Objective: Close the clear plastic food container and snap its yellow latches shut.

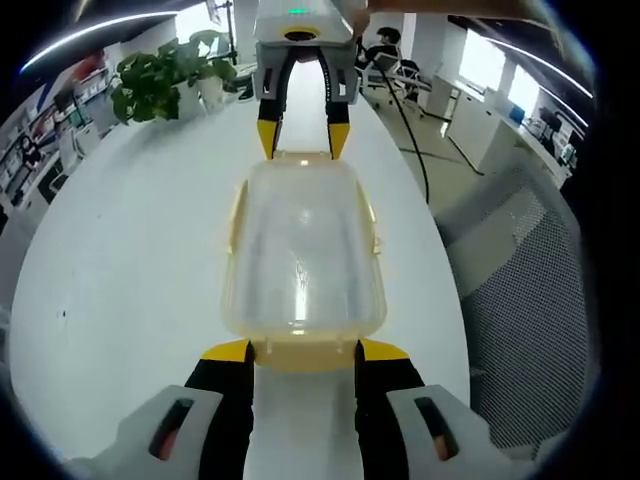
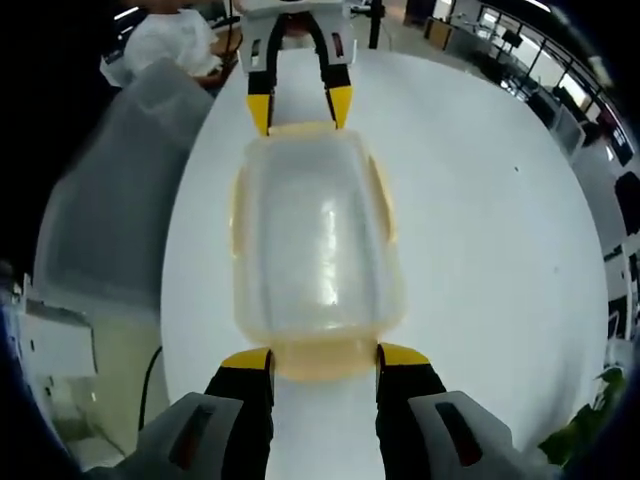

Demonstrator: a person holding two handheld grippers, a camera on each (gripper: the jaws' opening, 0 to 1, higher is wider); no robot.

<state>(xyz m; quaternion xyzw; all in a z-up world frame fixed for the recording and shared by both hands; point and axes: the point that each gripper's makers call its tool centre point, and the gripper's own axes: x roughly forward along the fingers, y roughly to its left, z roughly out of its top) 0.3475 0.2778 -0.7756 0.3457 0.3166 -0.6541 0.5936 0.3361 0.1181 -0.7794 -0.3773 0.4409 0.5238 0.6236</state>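
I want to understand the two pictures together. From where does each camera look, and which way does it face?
Left gripper view: rides on the left gripper, looking along the white table over the container toward the right gripper.
Right gripper view: rides on the right gripper, facing back toward the left gripper.
Shared: container, table, and both grippers at the container's opposite ends.

I see my left gripper (image 1: pixel 305 352) spread around the near end latch of the clear lidded plastic food container (image 1: pixel 302 256); beyond it, the right gripper (image 1: pixel 303 142) brackets the far end, on the white table (image 1: pixel 120 270).
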